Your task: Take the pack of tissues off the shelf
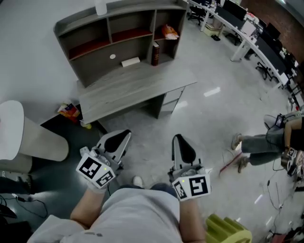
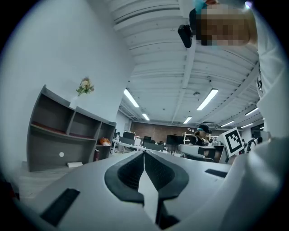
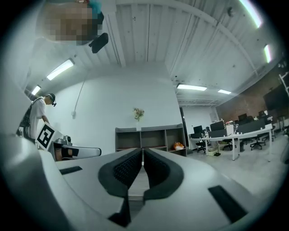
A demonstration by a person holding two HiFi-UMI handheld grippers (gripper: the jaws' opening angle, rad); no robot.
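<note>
A grey desk point(image 1: 128, 90) with a shelf unit point(image 1: 118, 28) stands across the floor ahead of me. An orange-and-white soft pack point(image 1: 169, 32) lies in the shelf's right compartment; it also shows as the orange pack point(image 2: 104, 141) in the left gripper view and the pack point(image 3: 179, 145) in the right gripper view. A flat white packet point(image 1: 130, 61) rests on the desktop under the shelves, beside a dark red bottle point(image 1: 155, 53). My left gripper point(image 1: 121, 137) and right gripper point(image 1: 179, 138) are held level, well short of the desk. Both are shut with nothing between their jaws.
A beige chair point(image 1: 28, 137) is at my left. A snack bag point(image 1: 70, 111) lies by the desk's left end. A seated person point(image 1: 270, 142) is at the right, office desks point(image 1: 256, 33) behind. A white vase point(image 1: 100, 7) tops the shelf. A yellow-green object point(image 1: 228, 230) sits at my right.
</note>
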